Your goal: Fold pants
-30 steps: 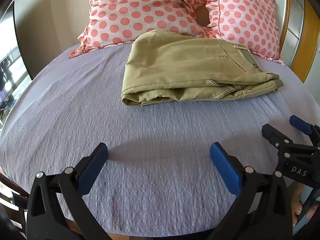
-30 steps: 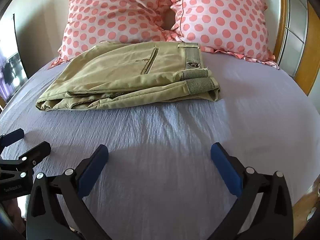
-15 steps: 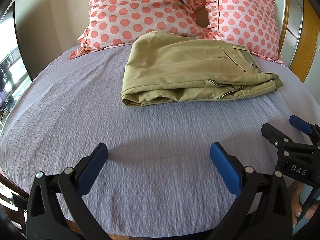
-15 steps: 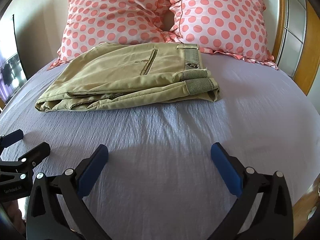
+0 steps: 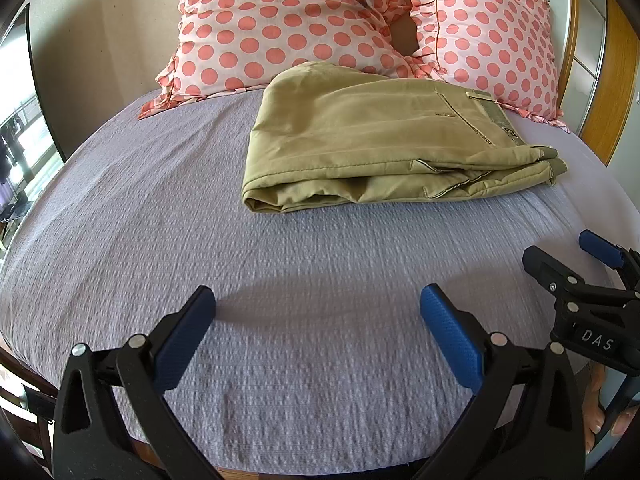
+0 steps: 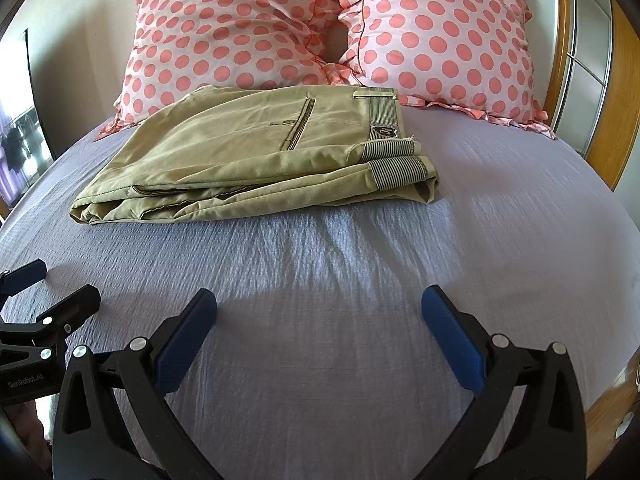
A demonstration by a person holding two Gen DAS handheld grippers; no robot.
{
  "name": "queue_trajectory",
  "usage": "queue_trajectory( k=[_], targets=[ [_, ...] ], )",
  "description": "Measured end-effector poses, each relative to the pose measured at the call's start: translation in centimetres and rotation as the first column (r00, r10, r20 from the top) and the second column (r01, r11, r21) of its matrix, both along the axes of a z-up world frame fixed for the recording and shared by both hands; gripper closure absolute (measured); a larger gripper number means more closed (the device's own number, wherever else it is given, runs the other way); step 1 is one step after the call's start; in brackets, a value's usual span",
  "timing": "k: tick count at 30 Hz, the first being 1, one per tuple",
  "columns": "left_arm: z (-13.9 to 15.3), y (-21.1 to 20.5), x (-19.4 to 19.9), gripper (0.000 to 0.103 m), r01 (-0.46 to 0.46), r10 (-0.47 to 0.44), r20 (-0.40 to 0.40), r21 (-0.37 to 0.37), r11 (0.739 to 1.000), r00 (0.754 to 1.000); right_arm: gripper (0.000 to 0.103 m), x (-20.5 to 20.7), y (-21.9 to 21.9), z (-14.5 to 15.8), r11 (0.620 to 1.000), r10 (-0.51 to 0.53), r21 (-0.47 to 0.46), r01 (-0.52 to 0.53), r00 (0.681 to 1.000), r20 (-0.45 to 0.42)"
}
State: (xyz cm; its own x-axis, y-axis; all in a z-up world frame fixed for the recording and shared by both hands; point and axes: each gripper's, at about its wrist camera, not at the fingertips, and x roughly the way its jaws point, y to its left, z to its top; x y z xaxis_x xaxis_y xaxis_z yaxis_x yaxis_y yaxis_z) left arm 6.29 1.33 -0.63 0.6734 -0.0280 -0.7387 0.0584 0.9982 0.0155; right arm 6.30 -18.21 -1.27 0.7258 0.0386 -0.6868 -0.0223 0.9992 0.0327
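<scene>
Khaki pants lie folded in a compact stack on the lilac bedspread, just in front of the pillows; they also show in the right wrist view, with the striped waistband at the right end. My left gripper is open and empty, low over the bedspread near the bed's front edge, well short of the pants. My right gripper is open and empty too, beside the left one. Each gripper shows at the edge of the other's view: the right gripper, the left gripper.
Two pink polka-dot pillows lean at the head of the bed behind the pants. A wooden frame with glass panels stands at the right. A window is at the left.
Both views have shifted very slightly; the pants have not moved and both grippers stay open.
</scene>
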Motion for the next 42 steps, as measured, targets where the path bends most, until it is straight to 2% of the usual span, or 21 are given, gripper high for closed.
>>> queue_trajectory(
  k=[33,42],
  targets=[
    [0.0,-0.02,-0.01,0.002,0.001,-0.001,-0.005,0.0,1.0,1.0,0.001,0.01,-0.04,0.0,1.0,0.001,0.0,-0.001,1.0,-0.001],
    [-0.11,-0.01,0.34,0.002,0.001,-0.001,-0.029,0.001,1.0,1.0,0.001,0.01,-0.04,0.02,1.0,0.0,0.0,0.0,1.0,-0.001]
  ],
)
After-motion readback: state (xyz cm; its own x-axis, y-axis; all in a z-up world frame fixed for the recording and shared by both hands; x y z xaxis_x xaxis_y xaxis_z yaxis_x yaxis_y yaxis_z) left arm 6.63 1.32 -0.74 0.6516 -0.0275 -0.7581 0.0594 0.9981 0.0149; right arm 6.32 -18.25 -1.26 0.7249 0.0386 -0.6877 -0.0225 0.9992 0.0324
